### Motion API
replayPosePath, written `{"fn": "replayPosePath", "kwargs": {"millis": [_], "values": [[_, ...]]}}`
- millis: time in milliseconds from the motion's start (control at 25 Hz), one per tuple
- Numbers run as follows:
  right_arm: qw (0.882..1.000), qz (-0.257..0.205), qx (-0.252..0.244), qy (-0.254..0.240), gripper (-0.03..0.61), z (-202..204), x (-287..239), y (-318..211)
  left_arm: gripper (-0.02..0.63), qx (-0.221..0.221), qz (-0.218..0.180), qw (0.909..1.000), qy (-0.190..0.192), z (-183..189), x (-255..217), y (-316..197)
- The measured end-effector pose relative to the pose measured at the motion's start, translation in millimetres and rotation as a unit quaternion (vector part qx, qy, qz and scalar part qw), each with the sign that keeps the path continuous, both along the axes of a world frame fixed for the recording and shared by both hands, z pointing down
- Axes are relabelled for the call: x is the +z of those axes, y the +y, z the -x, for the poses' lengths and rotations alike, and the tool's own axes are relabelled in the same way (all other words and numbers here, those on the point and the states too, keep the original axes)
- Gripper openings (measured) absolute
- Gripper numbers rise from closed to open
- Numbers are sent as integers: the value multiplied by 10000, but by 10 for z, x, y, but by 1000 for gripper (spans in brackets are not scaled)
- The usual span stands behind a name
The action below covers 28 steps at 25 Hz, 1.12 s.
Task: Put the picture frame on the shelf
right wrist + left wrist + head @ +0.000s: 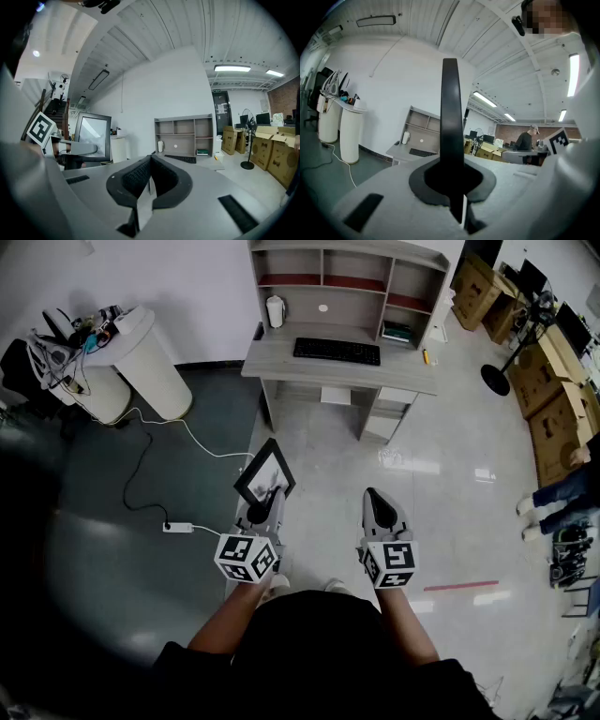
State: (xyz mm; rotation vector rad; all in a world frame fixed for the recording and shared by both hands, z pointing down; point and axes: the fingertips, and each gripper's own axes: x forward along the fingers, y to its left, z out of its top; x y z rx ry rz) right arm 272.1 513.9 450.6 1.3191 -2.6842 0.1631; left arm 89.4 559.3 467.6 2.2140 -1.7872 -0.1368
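Note:
In the head view, a black picture frame (265, 474) stands tilted above the floor, and my left gripper (265, 507) is shut on its lower edge. The left gripper view shows the frame (450, 117) edge-on as a dark upright bar clamped between the jaws of my left gripper (451, 187). My right gripper (375, 495) hovers beside it, shut with nothing in it (149, 176). From there the frame (93, 136) appears at the left. The shelf unit (347, 282) sits on a grey desk (412, 376) ahead, also visible as the shelf (185, 136) and the shelf (423, 126).
A keyboard (336, 351) and a white jug (275, 311) are on the desk. White round bins (150, 362) stand at the left, with a cable and power strip (178, 527) on the floor. Cardboard boxes (553, 390), a fan (495, 376) and a person's legs (553, 498) are at the right.

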Motion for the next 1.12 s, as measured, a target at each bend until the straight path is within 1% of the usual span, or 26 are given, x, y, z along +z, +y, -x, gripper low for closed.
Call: {"fn": "replayPosePath", "kwargs": {"millis": [120, 280, 440, 600, 720, 840, 1000, 1120], "values": [[10000, 8, -46, 59, 11, -154, 40, -23, 25, -25, 22, 10000, 27, -152, 31, -25], [9999, 53, -106, -69, 11, -377, 66, -61, 25, -50, -43, 10000, 42, -310, 43, -35], [10000, -15, -45, 17, 12, -692, 212, -107, 25, -135, -79, 9999, 56, -415, 100, -13], [9995, 287, -49, -129, 12, -818, 431, -154, 25, -227, -24, 9997, 6, -399, 157, -28], [9989, 399, -128, -206, 12, -763, 537, -218, 25, -241, 27, 9997, -45, -352, 214, -109], [9985, 459, -168, -249, 12, -618, 609, -390, 25, -244, 53, 9997, -29, -234, 297, -306], [9984, 486, -188, -227, 12, -340, 656, -742, 25, -169, 88, 9998, 80, -6, 419, -737], [9984, 553, -73, -100, 12, -136, 729, -1156, 25, 52, 170, 9996, 210, 165, 528, -1125]]}}
